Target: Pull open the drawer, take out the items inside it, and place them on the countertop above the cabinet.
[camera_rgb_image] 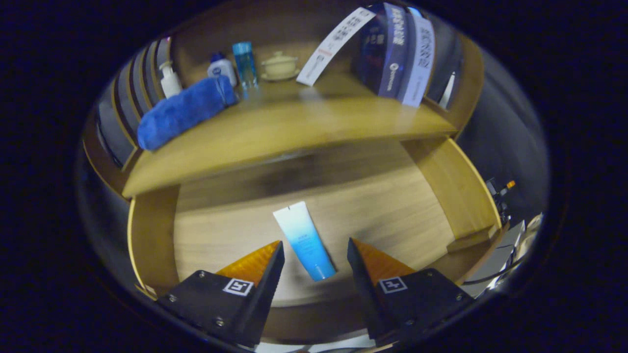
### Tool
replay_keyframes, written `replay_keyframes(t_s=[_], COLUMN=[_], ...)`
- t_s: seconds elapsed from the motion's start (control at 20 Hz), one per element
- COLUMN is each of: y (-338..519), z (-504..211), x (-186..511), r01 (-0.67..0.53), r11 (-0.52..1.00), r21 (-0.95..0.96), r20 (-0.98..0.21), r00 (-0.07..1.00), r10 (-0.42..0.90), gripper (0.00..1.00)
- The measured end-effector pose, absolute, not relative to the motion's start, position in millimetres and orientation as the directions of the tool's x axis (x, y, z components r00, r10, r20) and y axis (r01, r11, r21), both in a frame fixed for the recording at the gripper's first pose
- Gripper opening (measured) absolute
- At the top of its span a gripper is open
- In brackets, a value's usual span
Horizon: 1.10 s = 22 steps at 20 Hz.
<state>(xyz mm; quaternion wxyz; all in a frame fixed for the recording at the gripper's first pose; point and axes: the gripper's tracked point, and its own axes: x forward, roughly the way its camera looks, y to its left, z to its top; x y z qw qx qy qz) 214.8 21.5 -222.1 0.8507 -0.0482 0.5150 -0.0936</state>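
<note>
Wooden drawer [206,230] open; tube [305,240] lies between the spread, empty tool [315,245] fingers.

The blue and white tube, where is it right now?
In the gripper view, the blue and white tube lies flat on the floor of the open drawer, between the open gripper fingers, below the countertop.

Open drawer [392,211] with a tube [304,240]; countertop [304,127] bearing towel [184,110], bottles [244,63].
</note>
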Motion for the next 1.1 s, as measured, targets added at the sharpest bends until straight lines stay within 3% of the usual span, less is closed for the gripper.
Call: replay_keyframes(t_s=[0.5, 0.8, 1.1], y=[24.8, 25.8, 40.6], z=[-271.0, -265.2, -229.2], x=[219.8, 225.8, 223.9], r01=[0.020, 0.028, -0.004], r11=[0.987, 0.986, 0.987], r21=[-0.159, -0.164, -0.160], r20=[-0.944, -0.922, -0.871], r00=[0.289, 0.350, 0.471], r10=[-0.158, -0.163, -0.140], gripper=[0.77, 0.38, 0.38])
